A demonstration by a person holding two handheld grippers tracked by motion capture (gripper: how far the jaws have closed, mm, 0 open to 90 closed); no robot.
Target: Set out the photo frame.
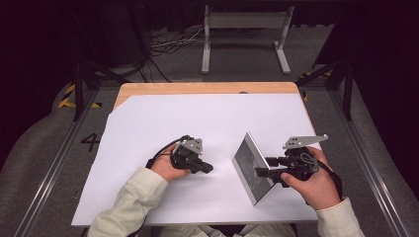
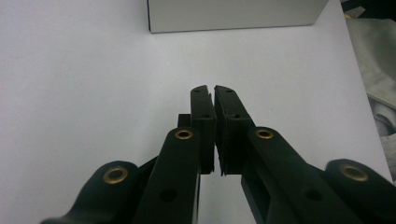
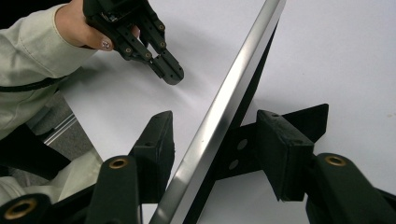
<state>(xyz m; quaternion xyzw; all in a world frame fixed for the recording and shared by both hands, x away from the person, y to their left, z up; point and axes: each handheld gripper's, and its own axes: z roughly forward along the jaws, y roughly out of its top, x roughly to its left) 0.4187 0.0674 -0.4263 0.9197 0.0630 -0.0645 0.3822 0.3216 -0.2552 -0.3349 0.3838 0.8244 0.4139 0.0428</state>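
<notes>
Panel: silver-edged flat panel (image 1: 250, 167), stood tilted on lower edge on white sheet (image 1: 207, 118), right of centre.
Right gripper (image 1: 263, 172): jaws spread astride panel's near edge (image 3: 219, 116), pads apart from it.
Left gripper (image 1: 206, 168): closed, empty, left of panel, bare sheet between.

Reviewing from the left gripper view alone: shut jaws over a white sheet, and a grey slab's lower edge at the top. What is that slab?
Observer: A silver-edged frame, standing tilted on the white sheet.
Operator: Does anything hold it?
Observer: The right gripper straddles it with jaws open; one pad stands clear of the frame.
Operator: What is behind the frame?
Observer: A black strut sticks out from its back, seen in the right gripper view.
</notes>
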